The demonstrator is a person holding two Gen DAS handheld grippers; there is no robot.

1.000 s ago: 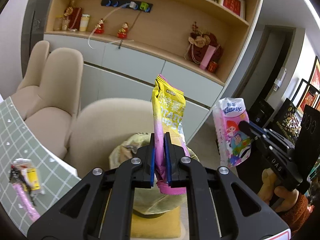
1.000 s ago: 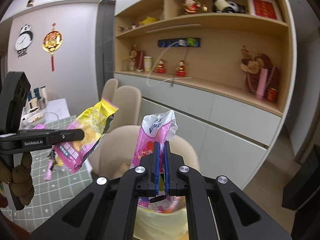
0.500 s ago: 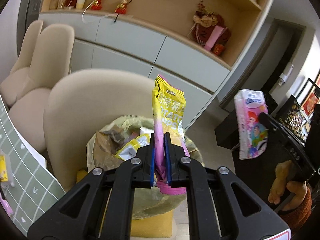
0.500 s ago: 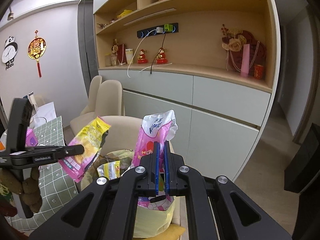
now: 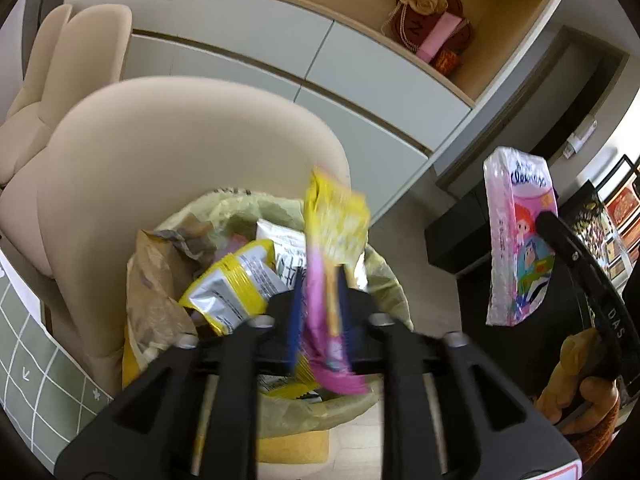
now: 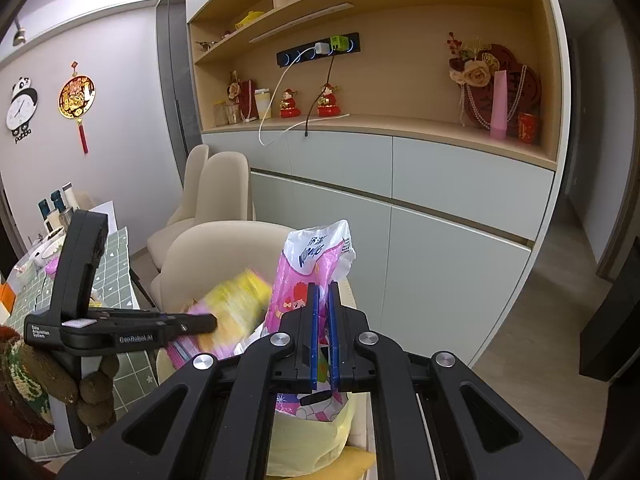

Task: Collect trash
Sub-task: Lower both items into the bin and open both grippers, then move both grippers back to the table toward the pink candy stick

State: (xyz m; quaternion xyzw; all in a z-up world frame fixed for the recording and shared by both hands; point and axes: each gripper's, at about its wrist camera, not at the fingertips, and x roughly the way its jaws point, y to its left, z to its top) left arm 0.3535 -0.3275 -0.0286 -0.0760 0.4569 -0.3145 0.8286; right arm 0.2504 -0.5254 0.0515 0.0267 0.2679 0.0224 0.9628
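The left gripper (image 5: 318, 316) has just been opening its jaws, and the yellow-pink snack wrapper (image 5: 328, 264) slips loose between them above the lined trash bin (image 5: 384, 280), already holding wrappers. The right gripper (image 6: 323, 332) pinches the pink tissue pack (image 6: 308, 276), undropped.

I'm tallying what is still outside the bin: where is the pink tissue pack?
The pink tissue pack is pinched in the right gripper, held in the air beside the lined trash bin; in the left wrist view it hangs to the right of the bin.

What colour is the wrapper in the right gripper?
Pink and white, with cartoon figures; the wrapper in the right gripper shows best from the left wrist view.
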